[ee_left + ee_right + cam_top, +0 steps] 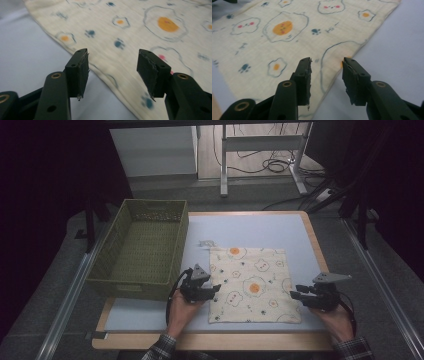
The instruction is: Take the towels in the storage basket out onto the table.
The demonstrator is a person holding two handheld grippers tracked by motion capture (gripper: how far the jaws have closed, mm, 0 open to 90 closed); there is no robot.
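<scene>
Cream cloth [254, 284] between gaping tools

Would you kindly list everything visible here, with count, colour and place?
cloth: one, cream with fried-egg print, flat on the mat's right half
basket: one, olive green, left of the cloth
small label: one, pale, beyond the cloth's far left corner
mat: one, light blue, on the wooden table
left gripper: black, jaws open at the cloth's left edge
right gripper: black, jaws open at its right edge
</scene>
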